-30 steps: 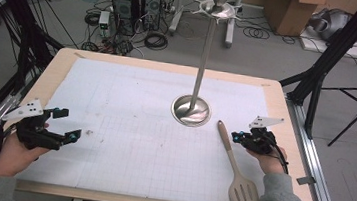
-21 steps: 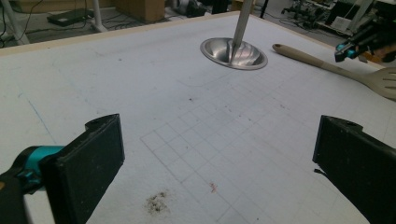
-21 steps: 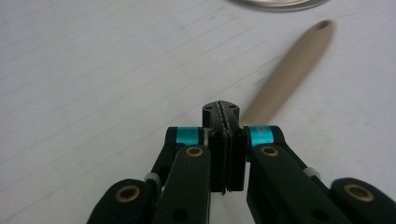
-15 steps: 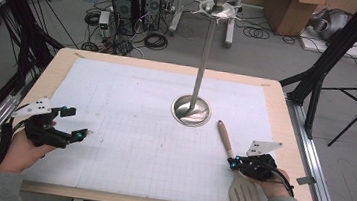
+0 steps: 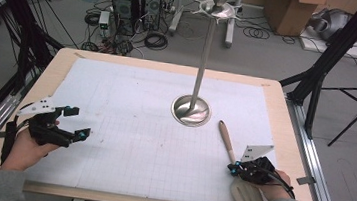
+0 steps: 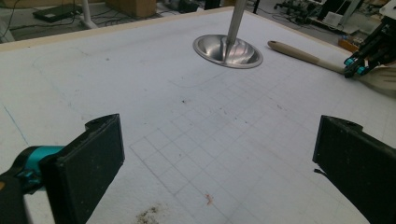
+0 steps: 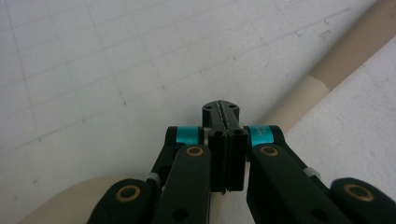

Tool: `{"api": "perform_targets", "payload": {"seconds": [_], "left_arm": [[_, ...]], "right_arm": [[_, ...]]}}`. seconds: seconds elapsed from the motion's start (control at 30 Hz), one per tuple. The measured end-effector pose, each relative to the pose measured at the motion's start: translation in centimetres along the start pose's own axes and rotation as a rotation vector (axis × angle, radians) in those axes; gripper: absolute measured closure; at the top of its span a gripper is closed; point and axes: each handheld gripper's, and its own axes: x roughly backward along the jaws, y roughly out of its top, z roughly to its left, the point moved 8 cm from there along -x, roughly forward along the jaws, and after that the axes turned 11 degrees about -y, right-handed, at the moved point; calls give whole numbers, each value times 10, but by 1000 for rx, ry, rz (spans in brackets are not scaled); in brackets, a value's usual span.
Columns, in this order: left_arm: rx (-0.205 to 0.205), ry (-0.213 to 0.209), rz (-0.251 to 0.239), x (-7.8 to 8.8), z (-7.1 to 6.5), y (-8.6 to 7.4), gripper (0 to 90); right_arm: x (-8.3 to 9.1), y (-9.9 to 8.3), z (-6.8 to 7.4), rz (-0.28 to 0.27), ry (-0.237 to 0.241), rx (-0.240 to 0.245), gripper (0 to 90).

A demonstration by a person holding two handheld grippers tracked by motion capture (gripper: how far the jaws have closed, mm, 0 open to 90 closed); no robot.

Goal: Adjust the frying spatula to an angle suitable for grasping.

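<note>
My right tongs (image 5: pixel 233 168) are pressed together with nothing between them, hovering right over the neck of the spatula (image 5: pixel 233 159), which lies flat on the desk (image 5: pixel 170 67) just to the right of the steel stand's (image 5: pixel 191 110) round base, wooden handle pointing toward that base (the pale blade lies under my right hand). My left tongs (image 5: pixel 77 123) stand wide apart and empty, well to the left of the stand.
</note>
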Motion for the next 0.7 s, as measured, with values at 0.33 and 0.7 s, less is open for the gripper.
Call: {"api": "perform_targets", "payload": {"seconds": [0.33,0.7], "left_arm": [[4,2,-6,3,0,0,25],[2,4,-5,3,0,0,25]], "right_arm": [[5,-6,-12,-2,-33,-21,900],[7,-14,-25,4,-93,-35,900]]}}
